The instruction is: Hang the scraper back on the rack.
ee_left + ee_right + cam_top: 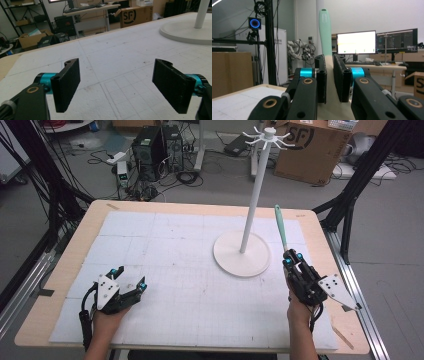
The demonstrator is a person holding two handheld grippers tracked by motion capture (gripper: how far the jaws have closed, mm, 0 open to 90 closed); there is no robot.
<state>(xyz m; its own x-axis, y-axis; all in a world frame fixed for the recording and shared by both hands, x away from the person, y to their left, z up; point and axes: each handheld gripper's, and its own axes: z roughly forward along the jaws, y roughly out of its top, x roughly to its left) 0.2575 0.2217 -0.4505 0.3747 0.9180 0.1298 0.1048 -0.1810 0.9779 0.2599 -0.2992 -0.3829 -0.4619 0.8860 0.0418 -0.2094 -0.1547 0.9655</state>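
Pinching a long utensil with a mint-green handle [280, 227], the right gripper [291, 258] sits at the lower right of the high view, held in a hand [299, 312] that enters from the bottom edge. The handle rises out of the clamped jaws toward the upper middle of the frame, ending near the white pole of a hook stand [256, 190], whose round base [242, 255] lies just left of the gripper. In the right gripper view the handle [325, 32] stands upright at centre frame, its pale lower part squeezed between the two black pads [321, 80], its rounded tip near the top edge. At the lower left of the high view, the left gripper [129, 277] rests over the white mat [165, 270], jaws spread wide with nothing between them; the left gripper view shows bare mat [115, 75] between its pads [67, 83].
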